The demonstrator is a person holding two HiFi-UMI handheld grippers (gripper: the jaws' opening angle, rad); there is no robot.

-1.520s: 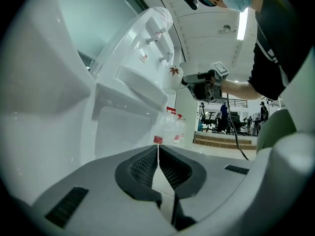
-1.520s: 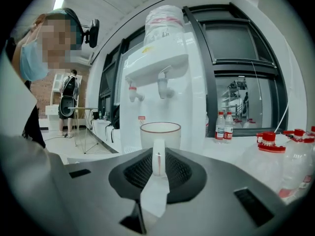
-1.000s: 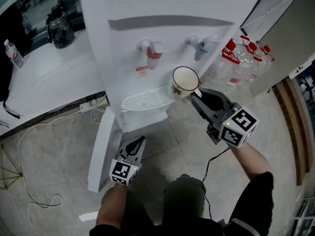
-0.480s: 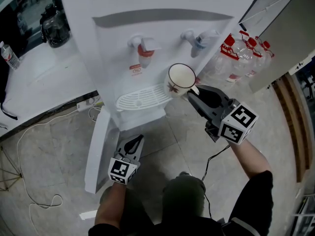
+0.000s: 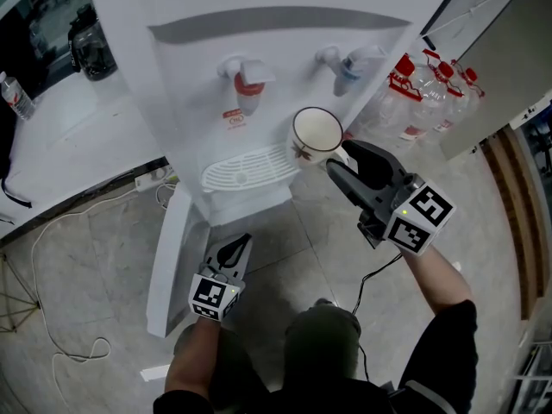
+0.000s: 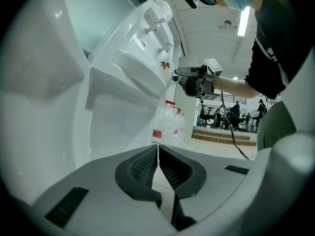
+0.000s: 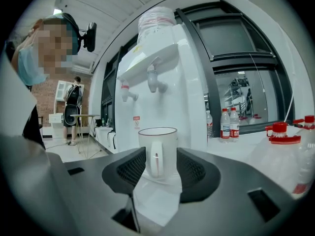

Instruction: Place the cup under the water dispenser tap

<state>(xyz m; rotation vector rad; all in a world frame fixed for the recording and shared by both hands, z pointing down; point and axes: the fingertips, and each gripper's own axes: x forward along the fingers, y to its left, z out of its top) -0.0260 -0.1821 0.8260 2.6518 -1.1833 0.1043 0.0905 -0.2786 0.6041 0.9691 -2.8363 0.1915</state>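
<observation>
The white cup [image 5: 315,134], marked with a reddish leaf, stands upright on the right end of the dispenser's drip tray [image 5: 246,169], below the blue tap [image 5: 349,67]. My right gripper [image 5: 338,164] is just behind it; its jaws have just been opening and now stand open. In the right gripper view the cup [image 7: 158,149] shows its handle between the pads [image 7: 130,170], which do not touch it. My left gripper [image 5: 237,253] hangs low in front of the dispenser, shut on nothing, its pads [image 6: 145,167] pressed together.
The red tap [image 5: 244,80] is left of the blue one. Several red-capped water bottles [image 5: 423,93] stand right of the dispenser. A white panel [image 5: 168,257] juts from its lower left. A power strip [image 5: 155,179] and cable [image 5: 52,231] lie on the floor by a table [image 5: 69,136].
The right gripper's jaws have spread apart and let go of the cup's handle. The cup stays on the drip tray. The left gripper has not moved.
</observation>
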